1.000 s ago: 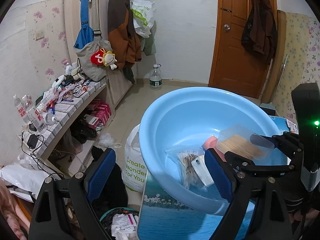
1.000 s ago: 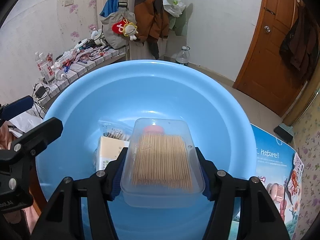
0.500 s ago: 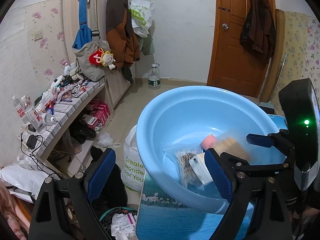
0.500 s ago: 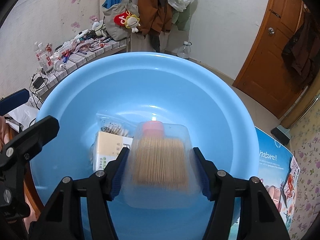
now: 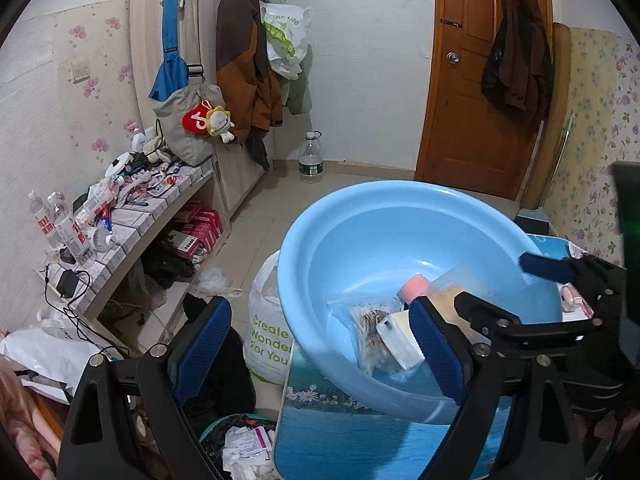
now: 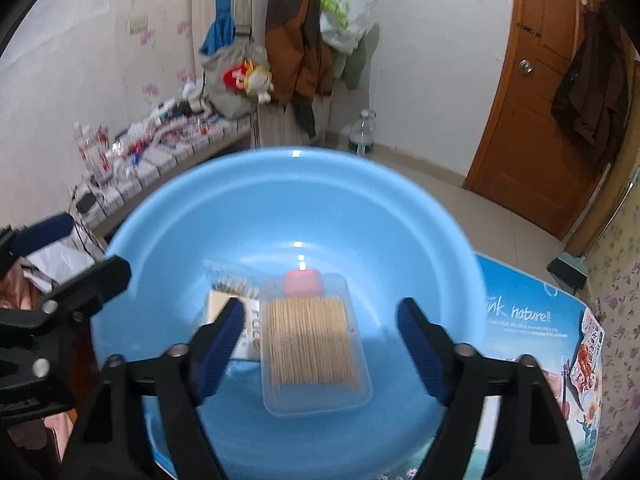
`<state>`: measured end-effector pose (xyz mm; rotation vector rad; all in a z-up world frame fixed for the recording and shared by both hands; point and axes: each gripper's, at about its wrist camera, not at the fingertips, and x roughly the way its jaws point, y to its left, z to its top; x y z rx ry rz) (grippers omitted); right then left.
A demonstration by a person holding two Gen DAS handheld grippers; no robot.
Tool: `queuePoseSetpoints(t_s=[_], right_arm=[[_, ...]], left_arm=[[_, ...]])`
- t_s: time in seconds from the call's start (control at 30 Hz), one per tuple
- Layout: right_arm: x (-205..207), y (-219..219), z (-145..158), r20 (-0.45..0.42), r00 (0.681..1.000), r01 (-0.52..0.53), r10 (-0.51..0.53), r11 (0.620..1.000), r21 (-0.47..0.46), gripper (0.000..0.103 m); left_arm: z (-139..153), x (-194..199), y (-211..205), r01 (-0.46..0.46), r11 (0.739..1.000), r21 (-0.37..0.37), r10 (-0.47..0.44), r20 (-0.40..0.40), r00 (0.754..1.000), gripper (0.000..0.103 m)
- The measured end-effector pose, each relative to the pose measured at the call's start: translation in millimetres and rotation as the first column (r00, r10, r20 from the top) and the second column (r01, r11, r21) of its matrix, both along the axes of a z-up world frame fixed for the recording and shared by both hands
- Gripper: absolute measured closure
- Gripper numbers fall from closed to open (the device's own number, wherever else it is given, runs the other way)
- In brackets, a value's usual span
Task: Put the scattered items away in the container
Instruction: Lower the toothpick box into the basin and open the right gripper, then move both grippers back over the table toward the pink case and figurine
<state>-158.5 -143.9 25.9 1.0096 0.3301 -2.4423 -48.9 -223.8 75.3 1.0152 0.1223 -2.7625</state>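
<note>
A light blue basin [image 6: 400,216] [image 5: 360,216] stands on a blue printed board. Inside it lie a clear box of toothpicks [image 6: 312,344], a pink cylinder [image 6: 303,282] [image 5: 414,287], a white packet [image 5: 400,338] and a clear bag of small sticks [image 5: 370,328]. My right gripper [image 6: 320,332] is open above the basin, with the toothpick box lying free between and below its fingers. My left gripper [image 5: 320,348] is open and empty at the basin's near left rim. The right gripper's fingers [image 5: 540,268] show at the right of the left wrist view.
The blue printed board [image 6: 540,320] lies under the basin. A white plastic bag [image 5: 268,320] stands on the floor left of it. A cluttered tiled shelf [image 5: 132,216] runs along the left wall. A water bottle [image 5: 310,158] and a brown door [image 5: 480,80] are behind.
My right gripper has opened and let go of the toothpick box, which dropped into the basin. The right gripper has risen and pulled back. The left gripper barely moved.
</note>
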Motion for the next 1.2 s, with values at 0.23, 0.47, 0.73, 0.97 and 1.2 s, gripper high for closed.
queuePoseSetpoints(t_s=[0.23, 0.47, 0.73, 0.97, 1.2], right_arm=[[6, 21, 21, -0.036, 0.999, 0.024, -0.026, 0.999, -0.043, 0.013], [28, 56, 36, -0.078, 0.995, 0.062, -0.067, 0.996, -0.058, 0.013], [47, 98, 46, -0.071, 0.983, 0.163, -0.168, 0.984, -0.070, 0.013], [66, 128, 40, -0.064, 0.977, 0.198, -0.201, 0.979, -0.054, 0.013], [77, 165, 34, -0.049, 0.965, 0.252, -0.256, 0.965, -0.072, 0.013]], left_arm=[[10, 6, 14, 0.018, 1.000, -0.005, -0.018, -0.011, 1.000, 0.003], [19, 9, 32, 0.037, 0.999, -0.002, -0.037, -0.022, 0.999, 0.000], [23, 14, 55, 0.059, 0.998, -0.001, -0.059, -0.027, 0.998, 0.000], [20, 17, 77, 0.079, 0.997, 0.025, -0.079, -0.022, 0.997, 0.000], [23, 21, 98, 0.113, 0.994, 0.009, -0.113, -0.019, 0.993, 0.000]])
